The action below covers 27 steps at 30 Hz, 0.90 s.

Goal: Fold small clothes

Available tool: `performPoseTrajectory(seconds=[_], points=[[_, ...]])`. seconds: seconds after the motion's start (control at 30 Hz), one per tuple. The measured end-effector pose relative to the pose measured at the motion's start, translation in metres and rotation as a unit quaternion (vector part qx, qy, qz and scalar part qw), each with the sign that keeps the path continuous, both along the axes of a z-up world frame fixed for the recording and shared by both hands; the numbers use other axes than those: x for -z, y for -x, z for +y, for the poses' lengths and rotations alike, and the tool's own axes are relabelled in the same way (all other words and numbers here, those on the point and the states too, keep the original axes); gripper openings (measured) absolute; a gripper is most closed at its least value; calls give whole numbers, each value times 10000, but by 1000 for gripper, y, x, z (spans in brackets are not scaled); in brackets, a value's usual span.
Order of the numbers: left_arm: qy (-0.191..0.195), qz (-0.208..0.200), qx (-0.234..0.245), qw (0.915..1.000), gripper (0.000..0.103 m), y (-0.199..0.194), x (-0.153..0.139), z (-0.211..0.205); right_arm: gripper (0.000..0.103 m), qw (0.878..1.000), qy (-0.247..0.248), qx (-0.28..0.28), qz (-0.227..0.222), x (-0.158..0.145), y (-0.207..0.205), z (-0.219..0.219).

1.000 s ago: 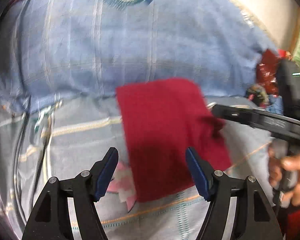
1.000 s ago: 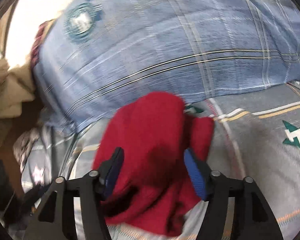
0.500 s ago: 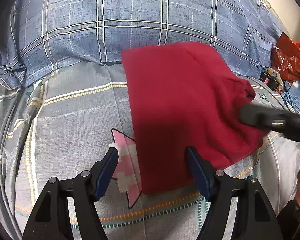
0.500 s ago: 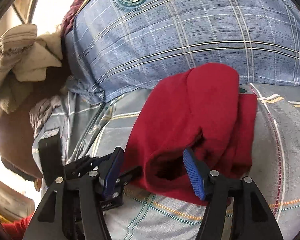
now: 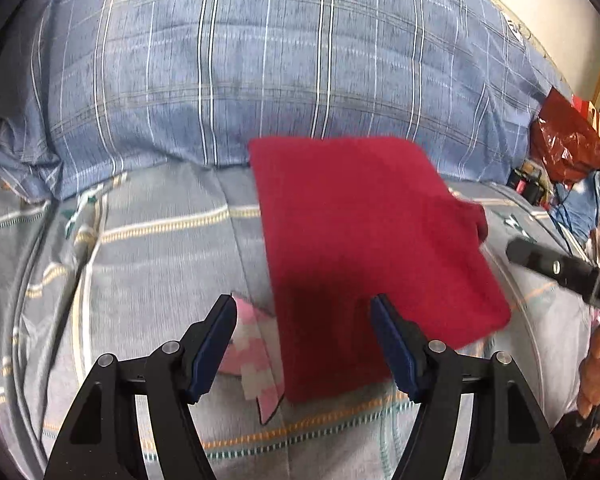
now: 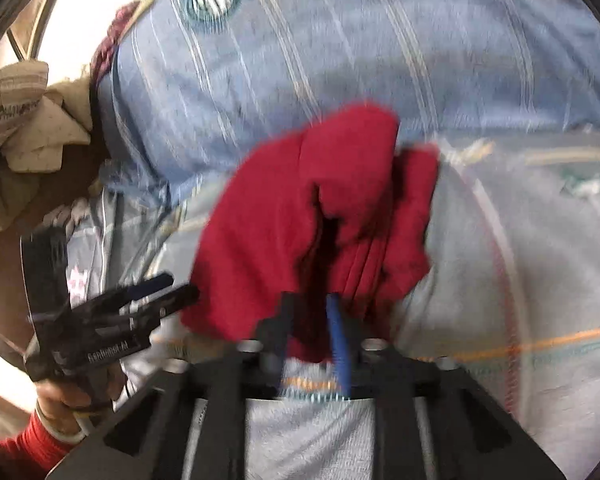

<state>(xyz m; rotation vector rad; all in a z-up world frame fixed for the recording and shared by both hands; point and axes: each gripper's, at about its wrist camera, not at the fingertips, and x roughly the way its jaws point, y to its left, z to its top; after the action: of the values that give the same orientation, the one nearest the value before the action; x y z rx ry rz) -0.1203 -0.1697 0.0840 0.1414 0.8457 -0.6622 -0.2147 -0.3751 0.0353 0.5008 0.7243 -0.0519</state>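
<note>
One red cloth [image 5: 364, 240] is being laid on the bed [image 5: 148, 264], folded flat, its far edge touching one blue checked pillow [image 5: 228, 72]. The left tongs [image 5: 304, 344] are being held apart above its near edge, clamping nothing. The right tongs [image 6: 312, 320] have just been closing, with the cloth's bunched edge between them; whether it is being pinched cannot be told. Two pairs of tongs are being counted.

Open bed [image 5: 148, 264] left of the red garment [image 5: 364, 240]; plaid pillow [image 5: 260, 72] walls off the back, clutter crowds the right edge.
</note>
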Motion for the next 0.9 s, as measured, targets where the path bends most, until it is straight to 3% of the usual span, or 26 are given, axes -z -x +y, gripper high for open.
performPoseTrajectory(seconds=[0.07, 0.2, 0.27, 0.37, 0.43, 0.5, 0.57, 0.6, 0.63, 0.7, 0.8, 0.9], points=[[-87, -82, -25, 9999, 69, -1, 0, -6, 42, 9989, 449, 142, -74, -16, -12, 1], [-199, -91, -69, 9997, 69, -7, 6, -15, 42, 9966, 768, 299, -39, -21, -46, 7], [-254, -47, -60, 9996, 69, -8, 11, -19, 40, 9944, 998, 358, 34, -16, -59, 7], [-288, 46, -1, 9996, 69, -13, 20, -25, 37, 9887, 1304, 563, 486, 9, -64, 1], [-224, 163, 44, 9996, 69, -19, 24, -26, 38, 9909, 1012, 533, 717, 34, -65, -8], [-37, 300, 137, 9994, 71, -26, 24, -23, 39, 9949, 671, 529, 536, 42, -57, -15], [320, 581, 179, 9976, 78, -39, 22, -15, 46, 9978, 269, 502, 343, 40, -48, -25], [474, 711, 155, 9962, 79, -46, 23, -10, 55, 9983, 122, 515, 234, 39, -44, -29], [663, 879, 112, 9939, 80, -55, 24, -5, 72, 9982, 23, 595, 101, 37, -39, -35], [942, 1220, -1, 9880, 81, -72, 29, 2, 91, 9963, -11, 862, -24, 38, -34, -45], [1082, 1609, 16, 9810, 86, -88, 43, -1, 91, 9958, -512, 753, -51, 50, -43, -57], [1240, 1810, 102, 9756, 87, -95, 53, -9, 91, 9960, -654, 600, 80, 62, -62, -60]])
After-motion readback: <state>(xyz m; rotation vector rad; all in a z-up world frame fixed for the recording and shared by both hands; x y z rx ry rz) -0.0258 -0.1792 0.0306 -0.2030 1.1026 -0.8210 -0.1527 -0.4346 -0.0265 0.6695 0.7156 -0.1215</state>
